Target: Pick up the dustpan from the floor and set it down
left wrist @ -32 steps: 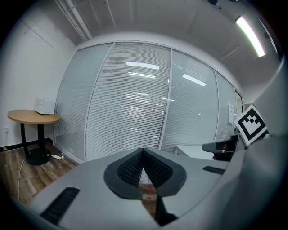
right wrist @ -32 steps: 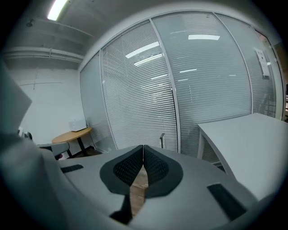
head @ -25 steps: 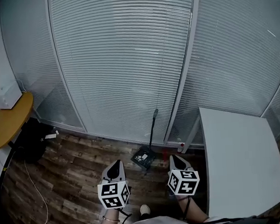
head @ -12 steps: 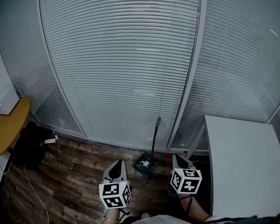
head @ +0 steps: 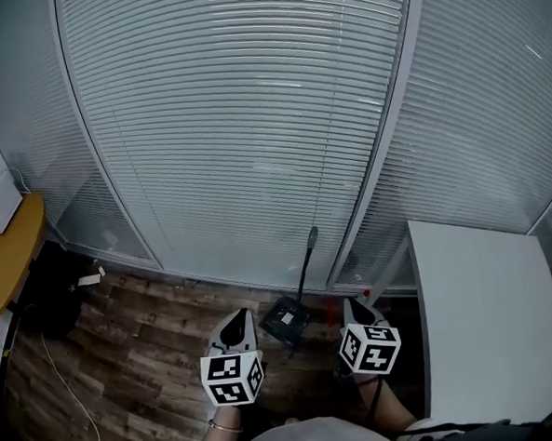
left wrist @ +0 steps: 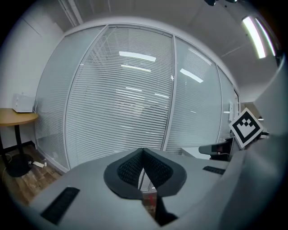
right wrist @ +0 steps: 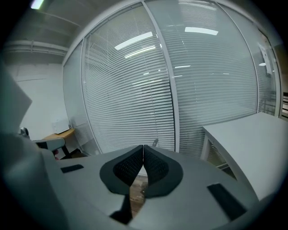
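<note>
Even ceiling light, glare streaks on blinds (head: 251, 123), fisheye-bent edges, floor perhaps dimmer

Dustpan (head: 284, 319) on floor (head: 134, 345), apparently against blinds (head: 251, 123), table (head: 487, 314) right.

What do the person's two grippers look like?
The left gripper and right gripper have light grey bodies tapering to a point, black textured pads, each with a white cube bearing black square markers. A thin bracelet sits on the left wrist.

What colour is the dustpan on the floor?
Black. The dustpan shows best in the head view.
</note>
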Tool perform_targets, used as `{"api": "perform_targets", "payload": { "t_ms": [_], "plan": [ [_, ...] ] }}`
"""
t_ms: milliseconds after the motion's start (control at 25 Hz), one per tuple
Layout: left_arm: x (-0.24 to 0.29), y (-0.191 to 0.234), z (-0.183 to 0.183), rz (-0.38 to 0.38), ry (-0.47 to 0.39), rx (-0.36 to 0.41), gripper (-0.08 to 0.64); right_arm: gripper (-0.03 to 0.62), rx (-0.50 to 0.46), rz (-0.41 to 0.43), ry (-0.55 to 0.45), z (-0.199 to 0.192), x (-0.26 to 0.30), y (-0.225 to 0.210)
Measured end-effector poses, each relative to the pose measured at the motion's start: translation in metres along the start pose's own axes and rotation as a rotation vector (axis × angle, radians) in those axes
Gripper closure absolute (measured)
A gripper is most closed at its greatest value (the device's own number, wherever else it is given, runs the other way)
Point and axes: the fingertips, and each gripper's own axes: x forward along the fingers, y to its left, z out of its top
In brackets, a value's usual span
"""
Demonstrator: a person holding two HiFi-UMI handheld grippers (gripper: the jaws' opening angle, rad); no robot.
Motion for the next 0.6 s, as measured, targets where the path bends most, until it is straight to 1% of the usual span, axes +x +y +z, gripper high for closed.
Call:
{"api": "perform_targets", "payload": {
  "t_ms": [160,280,400,520,600],
  "plan": [
    [0.031,0.024,0.003,-0.03,-0.001,0.002,0.543,0.56,0.018,-0.036,-0.002,0.0,0.027,0.005],
    [0.056,0.042,0.017,-0.055,-0.004,-0.008,0.543,0.56,0.037,-0.074,-0.017,0.016,0.045,0.007],
    [0.08,0.064,0.034,-0.073,-0.007,-0.009,0.543,0.56,0.046,-0.096,-0.019,0.032,0.066,0.018],
    [0.102,0.085,0.032,-0.095,0.001,0.002,0.543,0.56,0.062,-0.118,-0.024,0.03,0.089,0.026],
    [0.119,0.098,0.03,-0.118,0.008,0.023,0.543,0.56,0.081,-0.137,-0.035,0.028,0.106,0.032]
  ]
}}
